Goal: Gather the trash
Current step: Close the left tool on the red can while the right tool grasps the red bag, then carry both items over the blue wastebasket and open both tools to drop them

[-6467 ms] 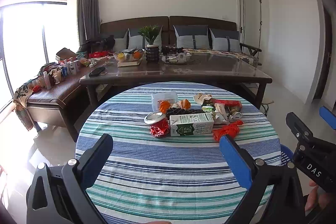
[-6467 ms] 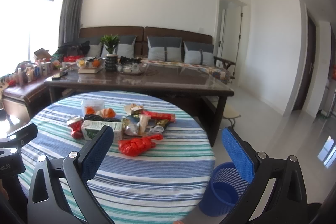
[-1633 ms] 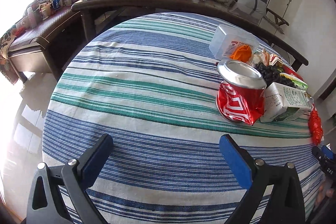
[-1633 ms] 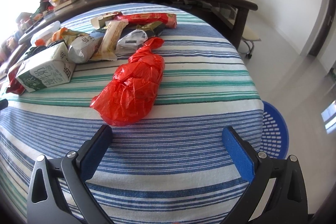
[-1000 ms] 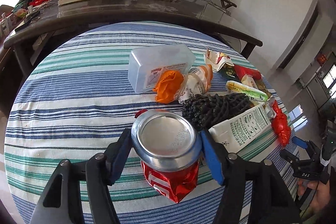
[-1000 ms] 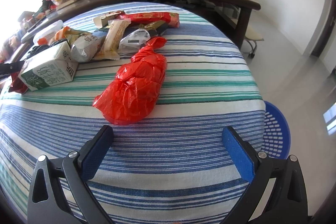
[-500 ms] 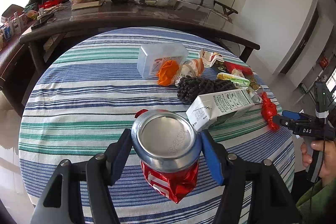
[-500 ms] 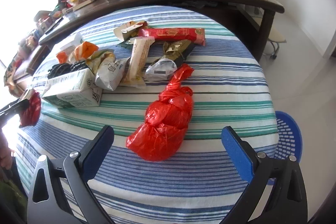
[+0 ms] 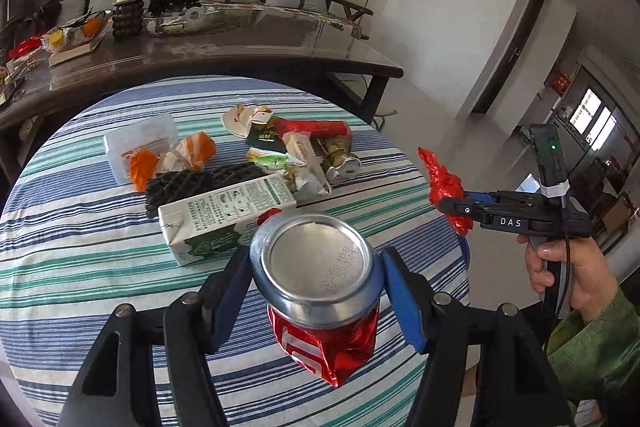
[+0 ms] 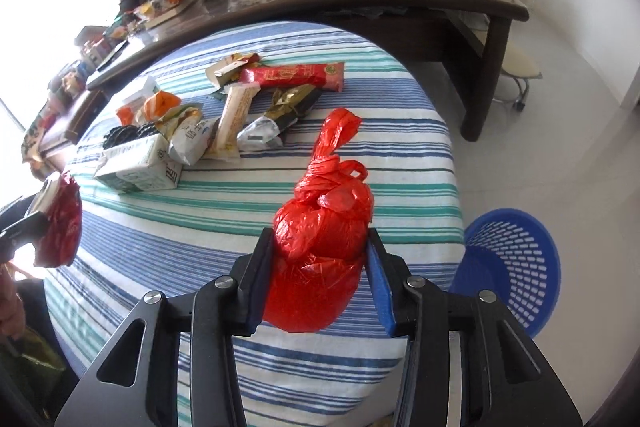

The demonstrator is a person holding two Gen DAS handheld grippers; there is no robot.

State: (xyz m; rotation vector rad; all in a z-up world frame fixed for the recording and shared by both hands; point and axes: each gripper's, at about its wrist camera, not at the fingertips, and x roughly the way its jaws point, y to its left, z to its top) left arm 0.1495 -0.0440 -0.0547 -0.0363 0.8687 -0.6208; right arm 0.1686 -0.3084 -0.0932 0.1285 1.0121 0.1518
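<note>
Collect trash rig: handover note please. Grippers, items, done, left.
Left gripper: shut on the crushed red can, lifted off the table.
Right gripper: closing on the red plastic bag, already raised.
Blue basket: on the floor right of the round table; no trash visible in it.
Left: drop both in, then milk carton, wrappers, plastic box.

My right tongs [image 10: 318,277] are closing on the knotted red plastic bag [image 10: 322,247], now lifted off the striped surface [image 10: 248,227]; my left tongs' [image 9: 316,297] crushed red can [image 9: 320,307] rose too.
</note>
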